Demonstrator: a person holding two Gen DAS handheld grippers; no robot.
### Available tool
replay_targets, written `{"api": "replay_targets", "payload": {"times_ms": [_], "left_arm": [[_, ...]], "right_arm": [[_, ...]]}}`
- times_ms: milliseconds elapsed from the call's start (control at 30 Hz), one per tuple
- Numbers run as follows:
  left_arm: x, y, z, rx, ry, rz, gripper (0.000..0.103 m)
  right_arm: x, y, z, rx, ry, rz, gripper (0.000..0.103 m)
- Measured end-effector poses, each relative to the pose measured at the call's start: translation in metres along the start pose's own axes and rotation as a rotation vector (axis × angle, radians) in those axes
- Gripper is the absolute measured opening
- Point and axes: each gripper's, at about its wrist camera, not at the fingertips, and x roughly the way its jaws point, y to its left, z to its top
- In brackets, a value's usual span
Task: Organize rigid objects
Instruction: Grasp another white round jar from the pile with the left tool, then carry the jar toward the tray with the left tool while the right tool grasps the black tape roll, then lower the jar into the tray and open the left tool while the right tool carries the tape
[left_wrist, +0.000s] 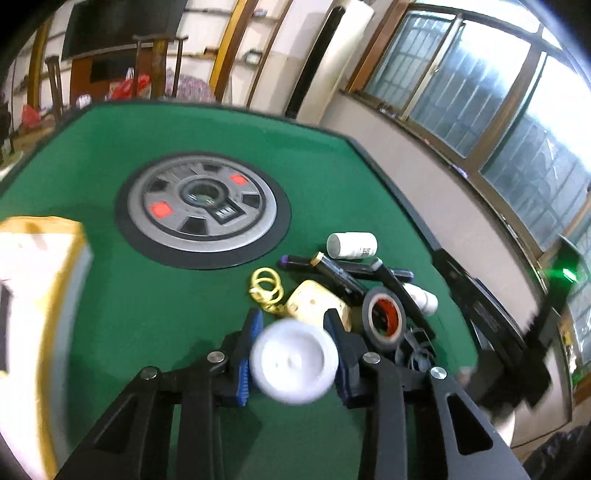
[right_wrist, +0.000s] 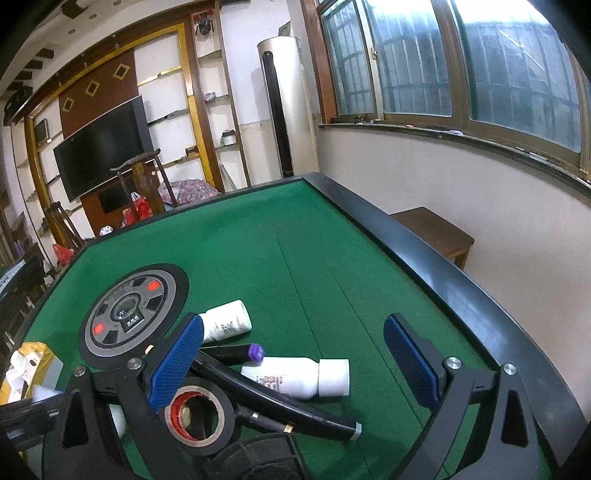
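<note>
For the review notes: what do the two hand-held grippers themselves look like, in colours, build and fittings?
Both look alike. The left hand-held gripper and the right hand-held gripper have matte black linkage arms joined by round silver pivot bolts. Each finger ends in a blue ribbed pad on a black backing. No cables, markings or sleeves show in either wrist view.

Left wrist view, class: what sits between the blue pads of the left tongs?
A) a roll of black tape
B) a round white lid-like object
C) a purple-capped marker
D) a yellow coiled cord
B: the round white object is pinched between the blue pads of the left tongs, above the green table.
</note>
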Motion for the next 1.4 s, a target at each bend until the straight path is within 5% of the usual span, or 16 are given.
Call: {"api": "replay_targets", "payload": {"times_ms": [133, 367, 533, 733, 867, 900, 933, 1233, 1400], "left_arm": [[-0.033, 0.012, -0.020, 0.038, -0.042, 0.045, 0.035], [-0.036, 0.050, -0.043, -0.011, 0.022, 0.041, 0.036], [-0.030, 0.059, -0.043, -0.044, 0.012, 0.035, 0.035], [-0.035, 0.067, -0.046, -0.052, 0.001, 0.009, 0.035], [-0.051, 0.075, -0.044, -0.075, -0.023, -0.006, 0.036], [-0.054, 0.076, -0.044, -0.079, -0.027, -0.011, 0.036], [-0.059, 0.078, -0.044, -0.086, -0.036, -0.018, 0.036], [-0.115, 0.118, -0.050, -0.167, -0.093, -0.074, 0.036], [-0.142, 0.155, -0.046, -0.238, -0.121, -0.038, 0.036]], "right_arm": [[0.002, -0.001, -0.001, 0.004, 0.007, -0.008, 0.098], [-0.008, -0.002, 0.000, 0.035, 0.023, 0.071, 0.098], [-0.011, 0.041, -0.019, -0.162, 0.183, 0.204, 0.098], [-0.001, 0.092, -0.044, -0.420, 0.235, 0.143, 0.096], [0.007, 0.101, -0.051, -0.486, 0.243, 0.118, 0.060], [0.008, 0.102, -0.050, -0.489, 0.254, 0.124, 0.031], [0.010, 0.101, -0.049, -0.469, 0.290, 0.165, 0.016], [-0.023, 0.090, -0.033, -0.331, 0.290, 0.300, 0.013], [-0.056, 0.117, -0.025, -0.323, 0.275, 0.418, 0.013]]}}
